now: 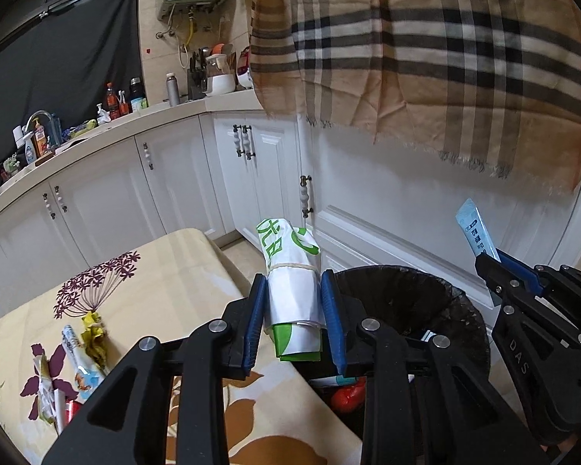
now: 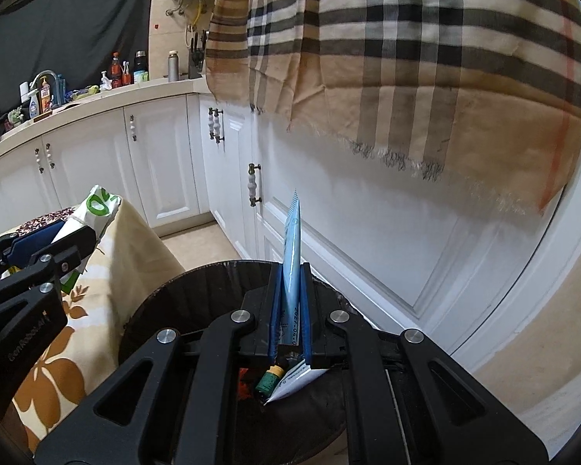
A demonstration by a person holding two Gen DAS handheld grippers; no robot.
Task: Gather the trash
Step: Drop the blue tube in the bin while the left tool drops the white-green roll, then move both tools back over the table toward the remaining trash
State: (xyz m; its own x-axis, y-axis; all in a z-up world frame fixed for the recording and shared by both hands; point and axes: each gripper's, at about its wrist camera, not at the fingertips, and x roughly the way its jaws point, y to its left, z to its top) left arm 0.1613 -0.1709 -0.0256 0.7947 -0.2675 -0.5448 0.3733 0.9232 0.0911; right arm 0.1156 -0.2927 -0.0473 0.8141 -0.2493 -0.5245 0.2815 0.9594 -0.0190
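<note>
My left gripper point(image 1: 293, 283) is shut on a rolled white-and-green plastic bag point(image 1: 290, 271) bound with a rubber band, held at the table's right edge beside the bin. My right gripper point(image 2: 290, 271) is shut on a thin light-blue sachet point(image 2: 292, 255), held upright over the black-lined trash bin point(image 2: 155, 310). The bin also shows in the left wrist view point(image 1: 426, 290). Inside it lie a red wrapper point(image 1: 346, 395), a small green bottle point(image 2: 267, 381) and a white packet point(image 2: 296, 381). Several wrappers point(image 1: 77, 356) lie on the floral tablecloth at left.
The table with floral cloth point(image 1: 166, 283) stands left of the bin. White cabinets point(image 1: 387, 201) run behind. A plaid scarf point(image 1: 445, 58) hangs above the bin. The kitchen counter point(image 1: 97, 131) holds bottles and a sink.
</note>
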